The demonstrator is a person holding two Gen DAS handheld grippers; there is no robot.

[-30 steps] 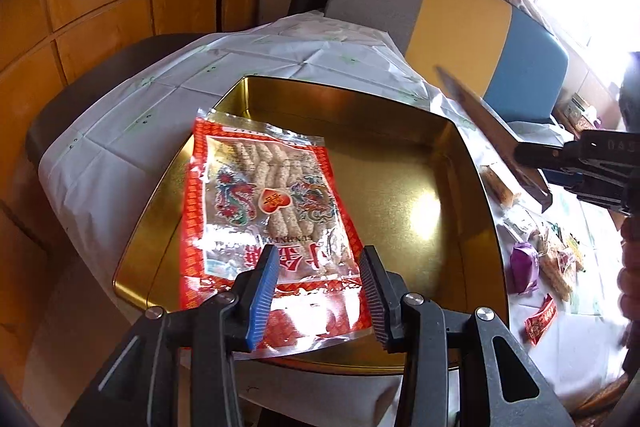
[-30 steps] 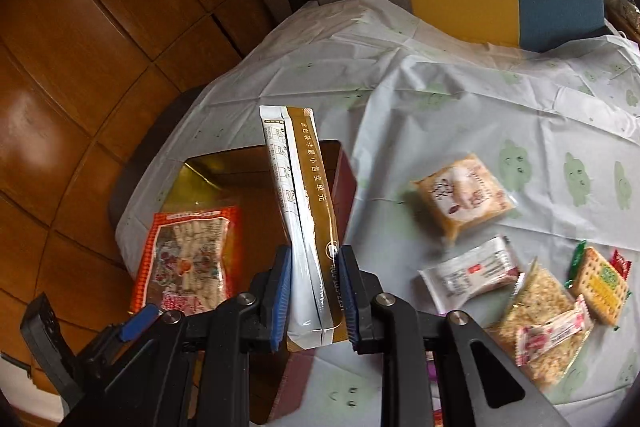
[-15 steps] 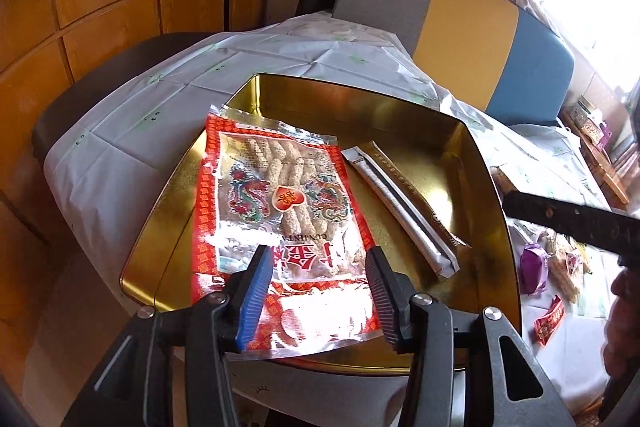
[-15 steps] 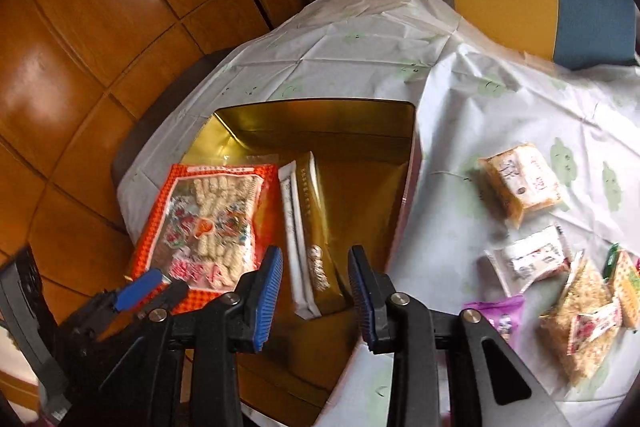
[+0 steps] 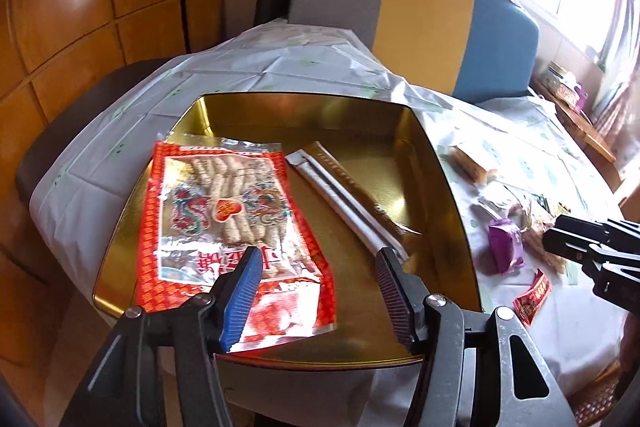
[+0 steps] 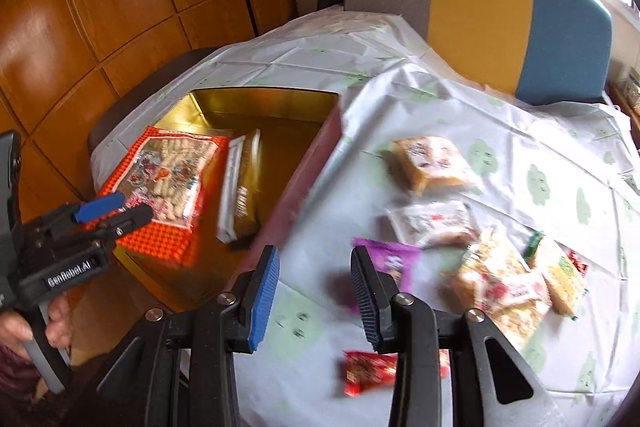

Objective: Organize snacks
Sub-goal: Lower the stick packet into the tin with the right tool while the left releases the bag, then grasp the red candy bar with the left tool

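A gold tin tray (image 5: pixel 440 163) (image 6: pixel 264 99) sits on the white tablecloth. In it lie a red cracker bag (image 5: pixel 224 211) (image 6: pixel 164 179) and a long gold-and-white packet (image 5: pixel 352 199) (image 6: pixel 240 187). My left gripper (image 5: pixel 318 267) is open and empty over the tray's near edge; it also shows in the right wrist view (image 6: pixel 116 211). My right gripper (image 6: pixel 314 267) is open and empty above the cloth beside the tray's right wall, near a purple packet (image 6: pixel 392 259) (image 5: pixel 506 247). It shows in the left wrist view (image 5: pixel 560 239).
Loose snacks lie on the cloth right of the tray: an orange pack (image 6: pixel 432 163), a white pack (image 6: pixel 436 223), yellow cracker packs (image 6: pixel 504 283) and a small red sachet (image 6: pixel 368 371) (image 5: pixel 534 295). A grey-yellow-blue chair back (image 6: pixel 480 7) stands behind the table. Wood panels stand on the left.
My right gripper let the long gold-and-white packet go into the tray, opened, and moved right over the cloth toward the loose snacks. My left gripper stayed open over the tray's near edge.
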